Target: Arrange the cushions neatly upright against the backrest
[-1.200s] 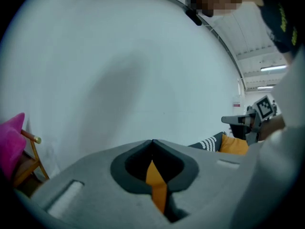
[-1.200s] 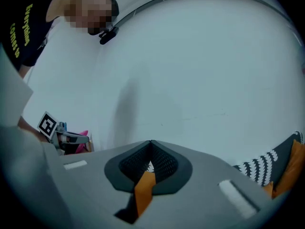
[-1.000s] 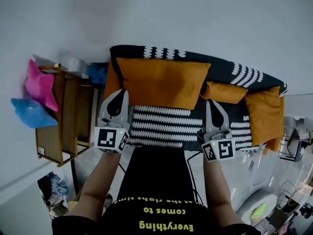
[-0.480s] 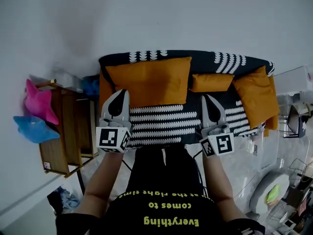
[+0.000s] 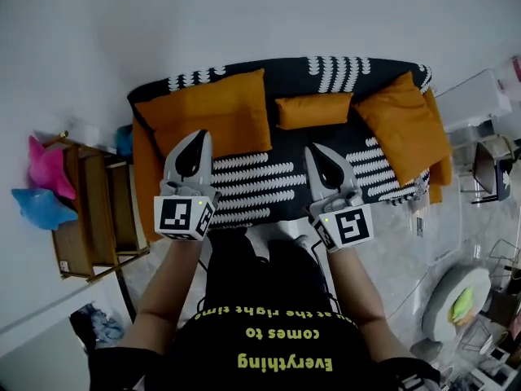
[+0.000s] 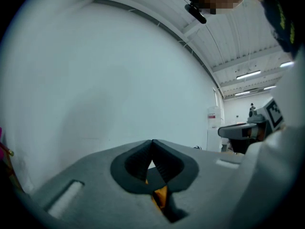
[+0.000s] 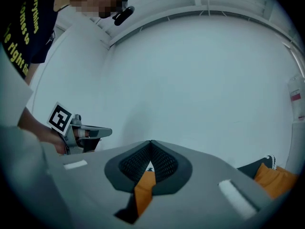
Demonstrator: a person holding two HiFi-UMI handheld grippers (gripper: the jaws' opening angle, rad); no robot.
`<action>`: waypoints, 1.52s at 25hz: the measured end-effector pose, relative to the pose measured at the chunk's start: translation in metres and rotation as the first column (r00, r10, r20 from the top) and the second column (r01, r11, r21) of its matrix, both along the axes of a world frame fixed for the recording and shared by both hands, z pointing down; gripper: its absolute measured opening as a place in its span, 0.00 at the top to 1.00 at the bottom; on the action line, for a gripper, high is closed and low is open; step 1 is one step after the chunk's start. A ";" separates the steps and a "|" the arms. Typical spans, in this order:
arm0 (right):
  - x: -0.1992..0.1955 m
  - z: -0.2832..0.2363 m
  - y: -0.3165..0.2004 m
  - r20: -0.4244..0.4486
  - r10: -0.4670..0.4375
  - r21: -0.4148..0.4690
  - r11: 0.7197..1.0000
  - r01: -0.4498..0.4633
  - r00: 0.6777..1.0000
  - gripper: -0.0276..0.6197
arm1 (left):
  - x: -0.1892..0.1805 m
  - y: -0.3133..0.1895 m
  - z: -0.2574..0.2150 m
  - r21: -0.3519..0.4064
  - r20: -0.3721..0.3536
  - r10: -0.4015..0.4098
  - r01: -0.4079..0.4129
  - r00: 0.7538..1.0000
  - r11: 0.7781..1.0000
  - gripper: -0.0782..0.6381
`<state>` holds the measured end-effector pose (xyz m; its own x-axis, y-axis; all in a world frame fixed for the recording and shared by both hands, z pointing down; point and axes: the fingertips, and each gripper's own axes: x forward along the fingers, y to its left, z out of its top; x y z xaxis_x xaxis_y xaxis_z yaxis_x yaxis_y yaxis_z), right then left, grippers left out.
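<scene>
Against the backrest of the black-and-white patterned sofa sit a large orange fabric cushion, a small orange cushion and a tilted orange cushion. Over the bare seat's front edge hover the left gripper and the right gripper, well apart, each with its fingers together. A wooden shelf unit stands near the sofa's left end.

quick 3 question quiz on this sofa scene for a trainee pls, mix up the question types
1. How many orange cushions are on the sofa?
2. True or false: the left gripper and the right gripper are both shut, holding nothing.
3. In the head view, what stands left of the sofa? A: a wooden shelf; B: a fridge; C: a bicycle.
Key: 1: three, the left cushion, middle cushion and right cushion. 2: true. 3: A.
</scene>
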<state>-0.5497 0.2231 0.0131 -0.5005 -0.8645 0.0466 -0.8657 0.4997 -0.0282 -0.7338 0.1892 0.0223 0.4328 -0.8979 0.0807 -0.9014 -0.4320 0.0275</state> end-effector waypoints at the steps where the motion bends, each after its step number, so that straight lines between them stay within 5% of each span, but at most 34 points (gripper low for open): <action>1: 0.019 0.002 0.010 0.007 -0.006 -0.010 1.000 0.006 1.000 0.94 | 0.021 0.007 -0.002 0.006 -0.004 -0.005 0.005 1.000 1.000 0.89; 8: 0.155 -0.010 0.063 0.012 0.009 -0.006 1.000 -0.009 1.000 0.94 | 0.156 0.060 -0.003 0.004 -0.060 -0.024 0.024 0.998 1.000 0.89; 18: 0.275 -0.015 0.099 0.048 0.194 -0.015 0.981 -0.194 0.980 0.94 | 0.292 0.091 0.001 -0.026 -0.041 0.185 -0.186 0.982 0.982 0.89; 27: 0.374 0.003 0.079 0.060 0.331 -0.042 0.943 -0.329 0.942 0.94 | 0.400 0.046 0.020 -0.035 -0.053 0.304 -0.306 0.951 0.951 0.89; 38: 0.452 -0.011 -0.034 0.045 0.346 -0.033 0.938 -0.345 0.937 0.94 | 0.497 -0.085 0.005 0.016 -0.067 0.347 -0.347 0.935 0.938 0.89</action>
<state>-0.0975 0.1892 0.0021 -0.1734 -0.9834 0.0527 -0.9821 0.1687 -0.0841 -0.2371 0.1044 0.0273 0.7220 -0.6909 0.0372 -0.6912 -0.7181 0.0810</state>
